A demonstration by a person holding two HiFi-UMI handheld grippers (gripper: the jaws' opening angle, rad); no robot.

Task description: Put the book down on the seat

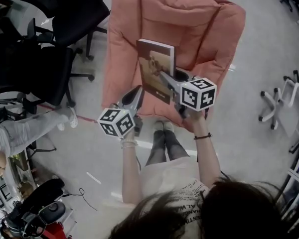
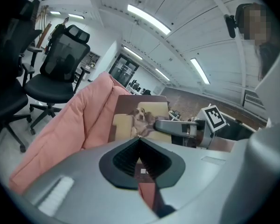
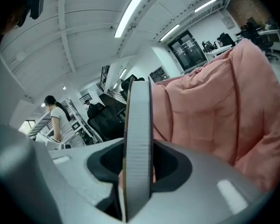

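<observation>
Salmon padded seat point(image 1: 189, 24) lies ahead of and below the right gripper point(image 1: 165, 78), which pinches the book point(image 1: 157, 59) upright by its page edge. Best to lower it, tip it flat onto the cushion, then release. Left gripper point(image 1: 138, 91) hangs just beside, jaws pressed together, apparently empty.

One book point(image 1: 157, 66). One pink seat point(image 1: 199, 29), beyond both jaw tips. Two hand-held grippers: the left hand-held gripper point(image 1: 137, 91) and the right hand-held gripper point(image 1: 164, 76), one marker cube on each. Two black office chairs point(image 1: 82, 11) point(image 1: 37, 71), off to the left of the left hand-held gripper. One white chair base point(image 1: 279, 101), right of the right hand-held gripper. One other person's leg point(image 1: 35, 128), left of the left hand-held gripper.
</observation>
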